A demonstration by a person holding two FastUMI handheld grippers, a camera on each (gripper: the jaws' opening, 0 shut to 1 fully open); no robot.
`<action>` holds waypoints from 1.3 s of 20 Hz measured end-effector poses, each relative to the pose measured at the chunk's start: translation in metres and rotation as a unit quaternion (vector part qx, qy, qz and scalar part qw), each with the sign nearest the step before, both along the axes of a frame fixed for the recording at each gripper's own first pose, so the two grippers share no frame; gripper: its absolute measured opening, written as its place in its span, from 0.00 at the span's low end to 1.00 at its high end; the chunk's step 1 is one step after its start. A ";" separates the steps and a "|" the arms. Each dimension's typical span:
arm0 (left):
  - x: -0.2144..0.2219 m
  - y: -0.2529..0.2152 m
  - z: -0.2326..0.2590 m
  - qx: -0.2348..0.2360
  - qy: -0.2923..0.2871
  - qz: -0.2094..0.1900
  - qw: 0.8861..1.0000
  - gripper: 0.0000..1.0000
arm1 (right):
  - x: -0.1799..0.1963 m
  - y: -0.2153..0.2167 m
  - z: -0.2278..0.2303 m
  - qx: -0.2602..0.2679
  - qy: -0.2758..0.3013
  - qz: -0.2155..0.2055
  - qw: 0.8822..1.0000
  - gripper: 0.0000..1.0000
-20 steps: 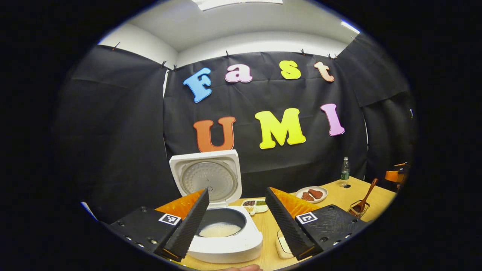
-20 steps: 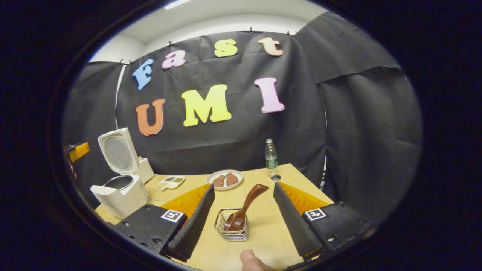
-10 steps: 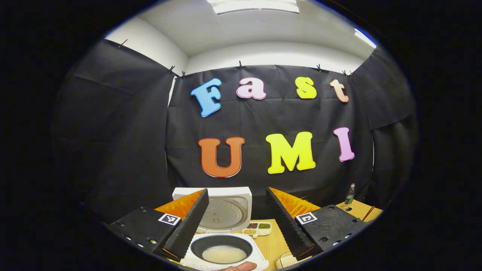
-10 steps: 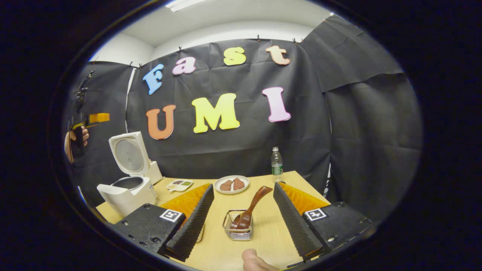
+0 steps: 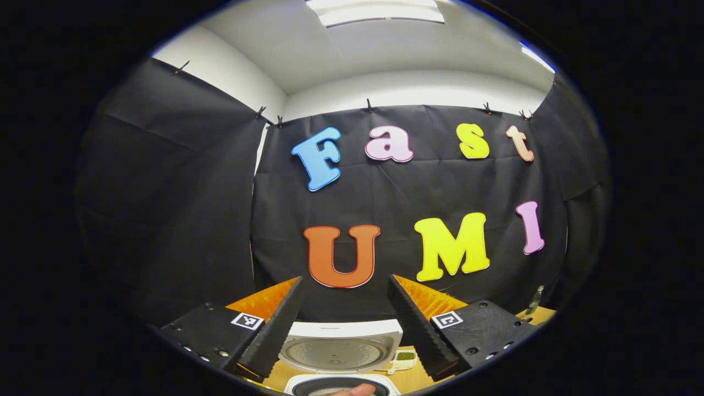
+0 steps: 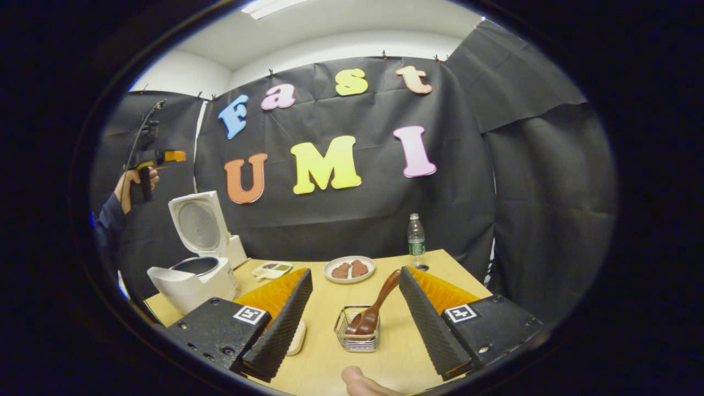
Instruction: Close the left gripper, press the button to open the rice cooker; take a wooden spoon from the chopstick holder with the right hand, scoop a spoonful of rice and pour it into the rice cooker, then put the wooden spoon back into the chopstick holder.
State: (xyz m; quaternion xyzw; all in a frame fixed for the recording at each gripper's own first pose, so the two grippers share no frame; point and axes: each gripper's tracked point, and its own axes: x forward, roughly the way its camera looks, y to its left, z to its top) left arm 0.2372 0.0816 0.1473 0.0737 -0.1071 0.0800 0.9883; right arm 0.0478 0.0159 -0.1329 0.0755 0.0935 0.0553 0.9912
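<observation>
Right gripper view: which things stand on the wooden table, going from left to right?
White rice cooker with raised lid → small white divided dish of grains → white plate with brown pieces → wire holder with wooden spoon → clear plastic bottle.

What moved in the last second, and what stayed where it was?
The left hand-held gripper went up, away from the rice cooker, and now hangs high above it. The right hand-held gripper backed off a little from the chopstick holder. Nothing was grabbed or let go. The wooden spoon stayed in the holder, the cooker lid stayed open, and both grippers stayed open.
</observation>
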 end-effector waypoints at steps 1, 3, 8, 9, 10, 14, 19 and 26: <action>0.012 0.004 -0.007 0.004 0.013 0.003 1.000 0.95 | 0.001 0.000 0.001 0.004 -0.009 -0.001 1.000 0.99; 0.032 0.006 -0.012 -0.002 0.011 -0.018 1.000 0.95 | 0.005 -0.002 0.002 0.015 -0.016 -0.011 1.000 0.99; 0.069 0.046 -0.037 0.004 0.032 0.046 0.998 0.95 | 0.006 0.000 -0.010 0.022 -0.023 -0.008 0.999 1.00; 0.074 0.045 -0.042 0.007 0.036 0.043 0.998 0.95 | 0.007 0.000 -0.014 0.019 -0.020 -0.008 1.000 1.00; 0.078 0.046 -0.048 0.005 0.040 0.042 0.998 0.95 | 0.008 -0.002 -0.018 0.014 -0.017 -0.008 1.000 1.00; 0.091 0.053 -0.069 -0.010 0.069 0.022 0.997 0.95 | 0.009 -0.006 -0.023 0.022 -0.019 -0.010 1.000 1.00; 0.104 0.055 -0.091 -0.039 0.106 0.010 0.993 0.97 | 0.013 -0.015 -0.017 0.023 -0.027 -0.028 0.999 1.00; 0.070 0.046 -0.103 -0.044 0.148 0.013 0.988 0.99 | 0.000 -0.003 -0.006 0.023 -0.032 -0.010 0.999 1.00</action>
